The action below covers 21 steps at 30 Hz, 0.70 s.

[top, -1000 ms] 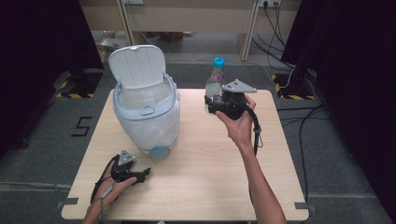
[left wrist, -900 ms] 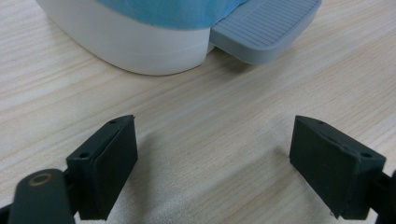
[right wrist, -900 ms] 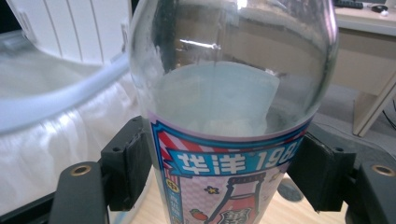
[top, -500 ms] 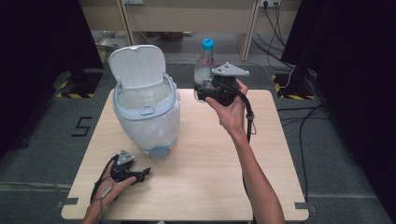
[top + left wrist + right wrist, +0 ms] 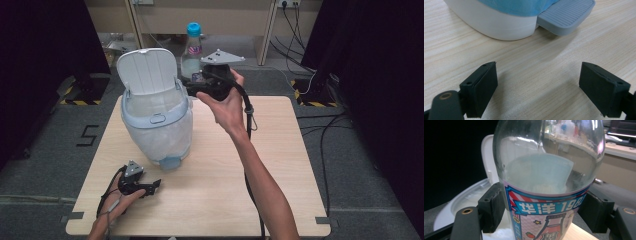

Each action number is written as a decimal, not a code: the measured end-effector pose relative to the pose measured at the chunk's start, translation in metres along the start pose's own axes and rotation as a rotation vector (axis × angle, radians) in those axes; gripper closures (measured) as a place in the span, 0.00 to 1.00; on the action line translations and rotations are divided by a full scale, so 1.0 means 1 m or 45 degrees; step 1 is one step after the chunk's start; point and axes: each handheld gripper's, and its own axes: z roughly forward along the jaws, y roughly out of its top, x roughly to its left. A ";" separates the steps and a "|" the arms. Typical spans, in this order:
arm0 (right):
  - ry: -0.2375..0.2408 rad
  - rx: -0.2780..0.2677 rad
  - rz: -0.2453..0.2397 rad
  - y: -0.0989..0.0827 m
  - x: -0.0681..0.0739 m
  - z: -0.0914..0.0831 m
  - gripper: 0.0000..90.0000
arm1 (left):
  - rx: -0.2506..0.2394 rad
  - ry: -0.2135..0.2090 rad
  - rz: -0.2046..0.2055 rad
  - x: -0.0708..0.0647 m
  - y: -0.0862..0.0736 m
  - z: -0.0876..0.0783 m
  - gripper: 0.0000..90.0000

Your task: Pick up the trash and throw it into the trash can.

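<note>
On the wooden table (image 5: 280, 165), right gripper (image 5: 200, 87) jaws clamp a bottle (image 5: 192, 47) beside the open-lidded bin (image 5: 157, 125); left gripper (image 5: 150, 187) jaws gape empty.

The right gripper (image 5: 544, 215) clamps a clear labelled bottle (image 5: 546, 182) before the open bin (image 5: 474, 197).

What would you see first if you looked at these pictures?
Probably the big white and blue bin on the left part of the table, with its lid flipped up. Next, the clear bottle with a blue cap, gripped by the right gripper above the table's far edge, beside the bin. The left gripper rests open near the bin's pedal.
</note>
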 end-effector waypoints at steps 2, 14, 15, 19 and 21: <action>0.013 -0.003 -0.006 0.003 0.006 0.006 0.32 | -0.003 -0.007 -0.007 0.001 0.000 0.000 0.16; 0.120 0.055 -0.023 0.005 0.032 0.047 0.32 | 0.009 0.016 0.014 -0.001 0.000 0.000 0.16; 0.143 0.079 -0.030 0.002 0.036 0.055 0.32 | 0.011 0.025 0.019 -0.002 0.000 0.001 0.16; 0.166 0.127 -0.043 -0.004 0.040 0.067 0.32 | 0.017 0.042 0.028 -0.003 0.000 0.001 0.16; 0.172 0.155 -0.038 -0.008 0.042 0.074 0.32 | 0.018 0.045 0.028 -0.003 0.000 0.001 0.16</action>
